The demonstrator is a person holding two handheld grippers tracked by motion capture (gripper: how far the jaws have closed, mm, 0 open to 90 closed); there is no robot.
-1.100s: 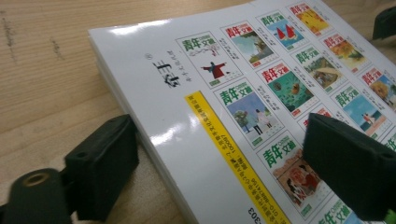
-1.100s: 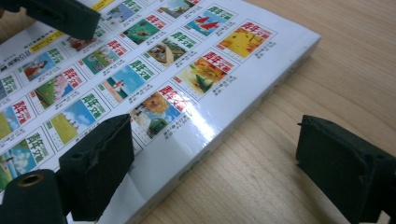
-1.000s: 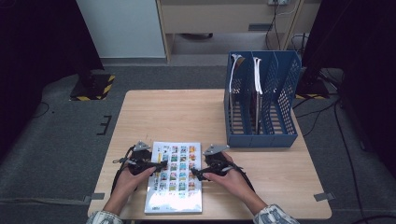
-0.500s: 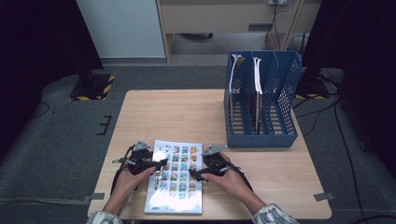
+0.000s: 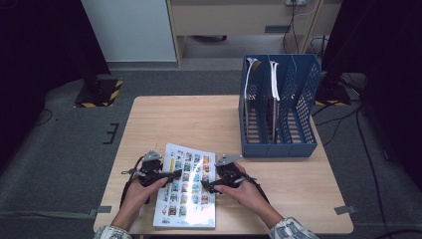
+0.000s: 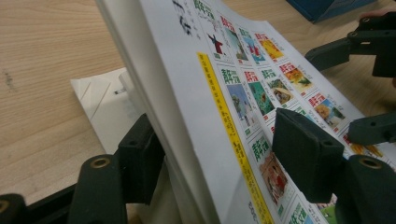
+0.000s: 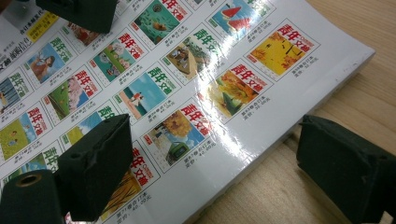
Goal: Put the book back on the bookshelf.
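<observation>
A thick magazine [image 5: 186, 186] lies flat at the near edge of the wooden desk [image 5: 199, 119], toward six o'clock, its cover a grid of small coloured pictures. Its bottom edge runs almost flush with the desk's near rim.

The left gripper [image 5: 169, 175] sits at the magazine's nine o'clock edge. In the left gripper view its jaws straddle that edge [image 6: 187, 140], one pad under the lifted side, the other over the cover; they have just been closing, with the magazine between them, and the upper pad looks to be on the cover, though a firm clamp cannot be told. A white sheet [image 6: 100, 105] lies on the desk beneath the raised edge.

The right gripper [image 5: 211, 186] is at the three o'clock edge. In the right gripper view its jaws stand open around the magazine's edge [image 7: 261, 144], one pad above the cover, the other off on bare wood, clear of the paper.

A blue file rack [image 5: 278, 107] stands at two o'clock, well apart from the magazine. Bare desk lies open from ten to twelve o'clock, and to the right of the right hand [image 5: 249, 191].
</observation>
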